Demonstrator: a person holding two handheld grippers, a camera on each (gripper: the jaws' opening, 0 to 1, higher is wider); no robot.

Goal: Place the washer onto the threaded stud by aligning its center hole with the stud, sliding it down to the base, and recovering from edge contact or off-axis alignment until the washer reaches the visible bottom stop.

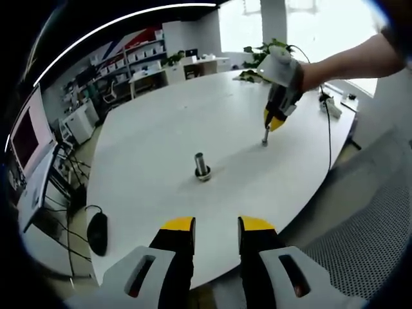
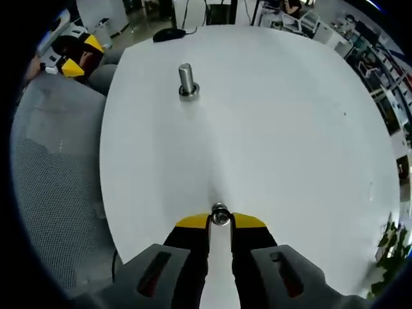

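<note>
- Right gripper view: right gripper (image 2: 219,219) pinches washer (image 2: 219,215) narrowly, well short of threaded stud (image 2: 187,82) on white table (image 2: 270,116).
- Left gripper (image 1: 216,226) jaws apart, holding nothing, near stud.

The broad white rounded tabletop (image 1: 161,122) carries a short upright grey metal threaded stud (image 1: 201,165) standing on a wider round base near its middle. A black computer mouse (image 1: 98,233) with its cord lies at one edge. At the far edge sit a green leafy plant (image 1: 257,58) and small pale items, perhaps plugs or adapters.
</note>
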